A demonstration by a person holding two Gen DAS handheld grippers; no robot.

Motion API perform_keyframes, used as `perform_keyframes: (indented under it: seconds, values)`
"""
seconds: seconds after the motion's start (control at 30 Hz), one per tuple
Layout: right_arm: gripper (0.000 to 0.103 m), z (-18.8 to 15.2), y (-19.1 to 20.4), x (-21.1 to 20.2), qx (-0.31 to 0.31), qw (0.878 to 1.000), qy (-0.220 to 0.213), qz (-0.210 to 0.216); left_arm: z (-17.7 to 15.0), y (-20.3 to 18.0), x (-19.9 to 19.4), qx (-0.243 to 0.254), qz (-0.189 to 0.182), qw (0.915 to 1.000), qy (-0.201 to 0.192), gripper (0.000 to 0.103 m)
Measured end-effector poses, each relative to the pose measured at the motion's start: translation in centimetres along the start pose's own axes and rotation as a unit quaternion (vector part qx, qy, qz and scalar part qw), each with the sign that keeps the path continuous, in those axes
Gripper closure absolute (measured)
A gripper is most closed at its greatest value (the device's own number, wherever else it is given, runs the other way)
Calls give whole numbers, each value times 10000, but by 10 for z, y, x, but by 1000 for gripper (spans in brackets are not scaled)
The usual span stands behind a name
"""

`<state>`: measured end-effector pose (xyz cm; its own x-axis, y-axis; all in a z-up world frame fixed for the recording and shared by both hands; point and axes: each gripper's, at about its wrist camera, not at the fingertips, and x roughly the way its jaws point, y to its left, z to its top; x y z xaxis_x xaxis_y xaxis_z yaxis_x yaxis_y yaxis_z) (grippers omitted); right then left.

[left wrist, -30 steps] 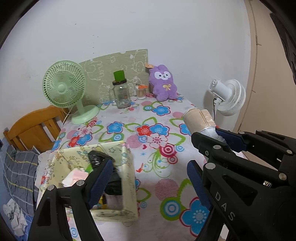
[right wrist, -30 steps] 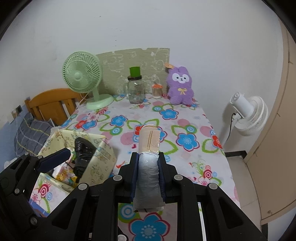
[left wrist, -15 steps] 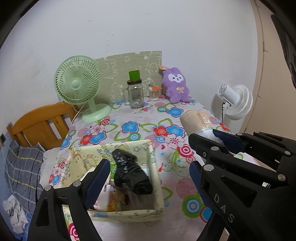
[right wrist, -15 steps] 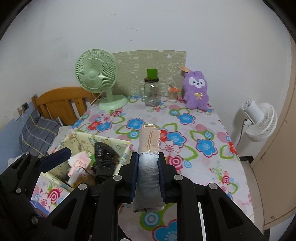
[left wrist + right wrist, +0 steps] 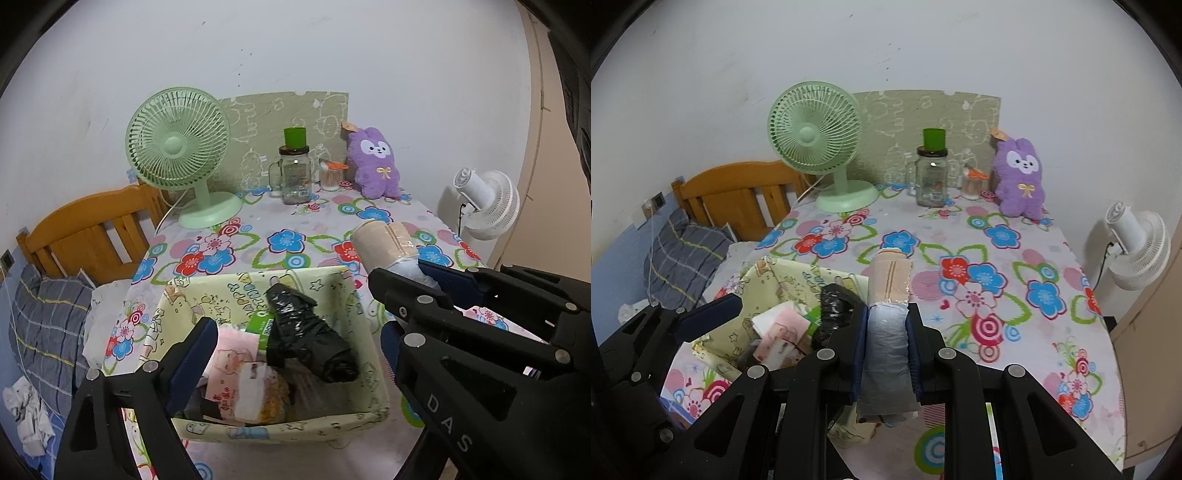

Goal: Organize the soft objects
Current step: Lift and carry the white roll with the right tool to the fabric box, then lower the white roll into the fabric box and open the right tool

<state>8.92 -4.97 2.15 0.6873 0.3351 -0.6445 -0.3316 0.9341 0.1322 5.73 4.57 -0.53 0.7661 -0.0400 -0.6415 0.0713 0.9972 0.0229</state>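
A green desk fan (image 5: pixel 177 147) stands at the upper left of the bench (image 5: pixel 258 236), whose cloth is printed with bright flowers. Right of it, at upper centre, a glass jar (image 5: pixel 294 176) carries a green cup (image 5: pixel 295 137) on its lid, with a small container (image 5: pixel 330 176) of sticks just beside it. A patterned green board (image 5: pixel 288 122) leans on the wall behind. At the right edge a white fan (image 5: pixel 487 203) sits off the bench. A wooden headboard (image 5: pixel 92 232) and plaid pillow (image 5: pixel 48 332) fill the left.
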Motion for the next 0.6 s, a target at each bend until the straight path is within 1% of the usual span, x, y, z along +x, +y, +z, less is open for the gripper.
perform_keyframes:
  seconds: [0.5,0.6]
  values:
    - [80,-1,29,37,-63,9990,229,376,-12,34,22,-142,71,9996,233,8]
    - [80,-4,36,43,-95,9981,238,564,-16,40,29,-177,58,9992,350,8]
